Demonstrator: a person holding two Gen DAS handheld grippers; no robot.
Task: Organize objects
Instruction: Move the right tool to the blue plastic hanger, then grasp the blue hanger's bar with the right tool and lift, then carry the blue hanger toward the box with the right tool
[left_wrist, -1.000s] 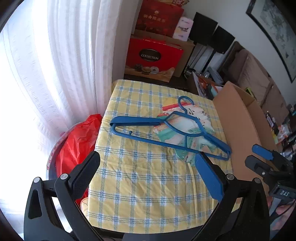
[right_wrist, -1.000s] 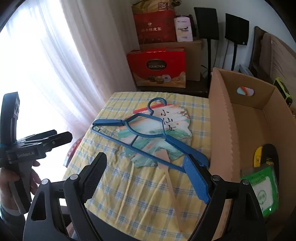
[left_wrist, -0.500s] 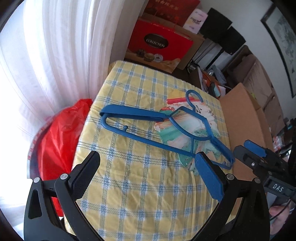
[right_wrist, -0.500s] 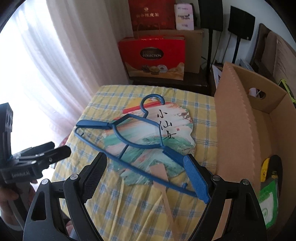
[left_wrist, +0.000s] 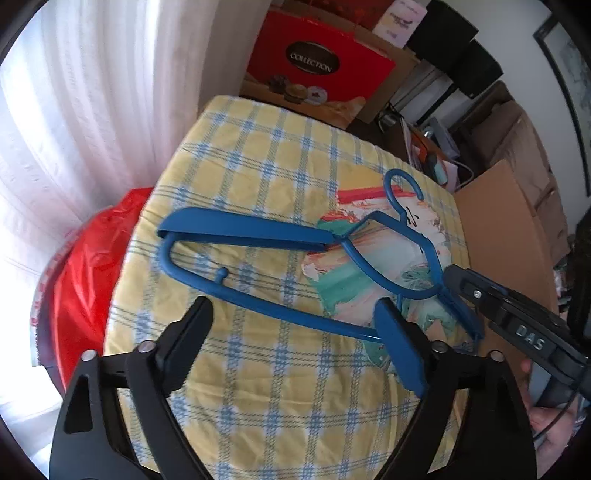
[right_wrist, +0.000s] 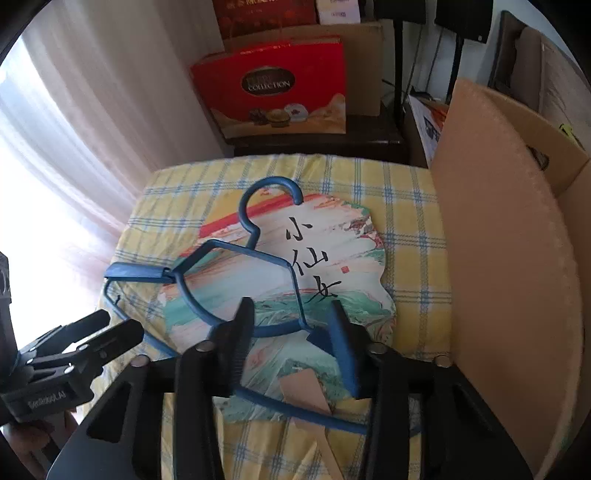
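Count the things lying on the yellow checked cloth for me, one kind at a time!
Blue hangers: 1
Painted paper fans: 1
Total on the yellow checked cloth: 2

A lived-in home room: sheer curtains (left_wrist: 92, 92), gift boxes (right_wrist: 273, 88), checked tablecloth (left_wrist: 258, 406), sofa (right_wrist: 554, 62).

The red box (right_wrist: 275, 86) near the top of the frame says "COLLECTION". The paper fan (right_wrist: 295, 266) has black Chinese writing. The right gripper (left_wrist: 448, 275) at the right edge says "DAS".
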